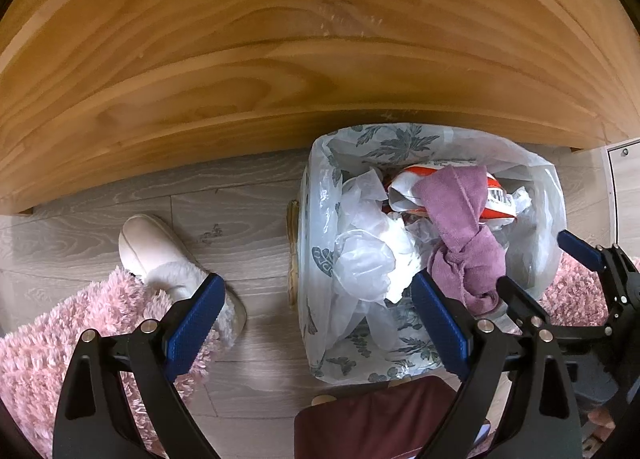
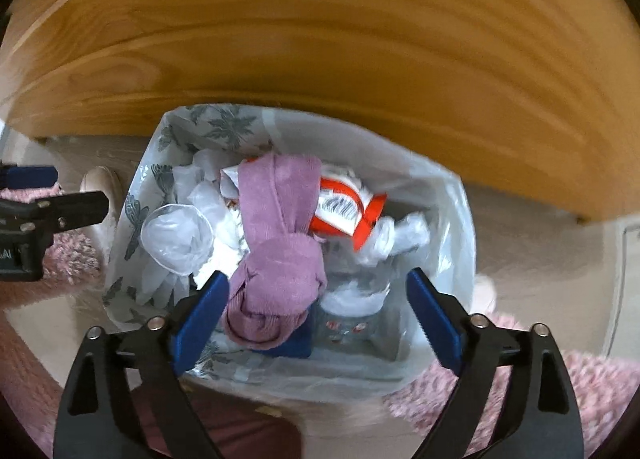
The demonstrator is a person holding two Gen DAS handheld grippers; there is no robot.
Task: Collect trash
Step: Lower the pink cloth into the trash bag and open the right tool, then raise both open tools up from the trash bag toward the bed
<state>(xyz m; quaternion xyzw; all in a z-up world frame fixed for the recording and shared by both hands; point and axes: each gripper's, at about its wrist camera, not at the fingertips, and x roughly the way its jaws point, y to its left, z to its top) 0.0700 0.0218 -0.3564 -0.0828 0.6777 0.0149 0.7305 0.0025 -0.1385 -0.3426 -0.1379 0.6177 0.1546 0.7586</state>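
Nothing legible shows in either view. The red-and-white wrapper (image 2: 347, 208) in the bin bag (image 2: 448, 227) bears dark print, too crumpled and blurred to read. The left gripper's (image 2: 28, 195) black body carries white letters cut off at the frame's edge.

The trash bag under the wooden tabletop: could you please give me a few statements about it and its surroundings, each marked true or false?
1. The purple cloth lies in the trash bag, on top of the other trash. True.
2. The right tool is clamped on the purple cloth. False: its jaws stand wide open above the bag, and the pads do not press on the cloth.
3. A red and white wrapper lies in the bag. True.
4. The left tool grips the bag's rim. False: it is open and holds nothing.
5. A white fluffy slipper stands on the floor beside the bag. True.
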